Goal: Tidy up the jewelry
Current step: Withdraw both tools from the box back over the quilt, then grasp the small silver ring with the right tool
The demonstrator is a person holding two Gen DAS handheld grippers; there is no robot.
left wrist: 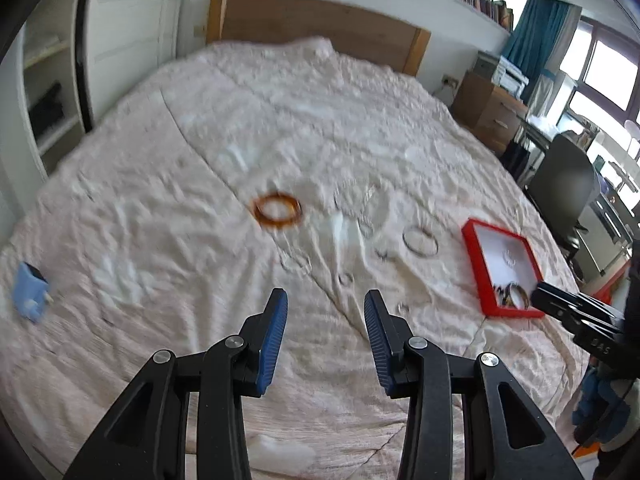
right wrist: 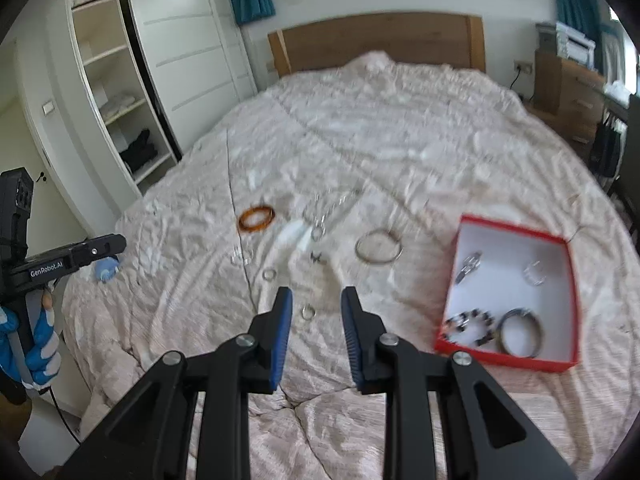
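Observation:
Loose jewelry lies on a pale bedspread: an amber bangle, a silver bangle, a thin chain and small rings. A red tray with a white floor holds a beaded bracelet, a dark bangle and two small silver pieces. My left gripper hangs open over the spread, nothing between its blue pads. My right gripper is open too, a small ring seen in the gap, lying on the bed.
A blue object lies at the bed's left edge. A wooden headboard stands at the far end, a wardrobe at left, a nightstand and desk chair at right. A gloved hand holds the left gripper.

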